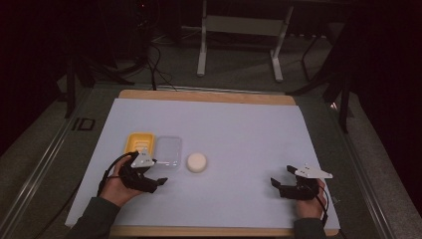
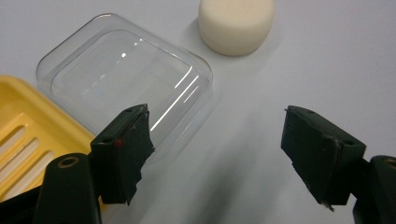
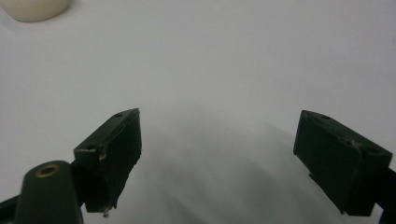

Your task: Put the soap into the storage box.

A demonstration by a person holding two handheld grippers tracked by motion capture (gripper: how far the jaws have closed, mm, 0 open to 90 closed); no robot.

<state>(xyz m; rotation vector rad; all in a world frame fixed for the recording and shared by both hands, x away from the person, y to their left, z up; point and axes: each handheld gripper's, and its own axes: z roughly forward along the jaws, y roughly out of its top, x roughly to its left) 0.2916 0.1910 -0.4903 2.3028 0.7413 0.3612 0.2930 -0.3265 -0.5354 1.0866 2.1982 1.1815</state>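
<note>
The white sheet-covered table (image 1: 239,129) carries 3 things near the left gripper (image 2: 217,154): a yellow slotted plastic soap dish (image 2: 28,135), a clear plastic lid (image 2: 116,79) touching it, and a round cream soap bar (image 2: 236,23) just beside. Both grippers' jaws are spread, empty. Best reach forward, straddling the soap squarely; nothing blocks. The right gripper (image 3: 217,154) rests well apart.

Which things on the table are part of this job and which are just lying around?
In the job: yellow soap tray, clear lid, white soap bar, left gripper, open beside them.

Just around: right gripper, open over bare sheet; white frame behind the table.
</note>
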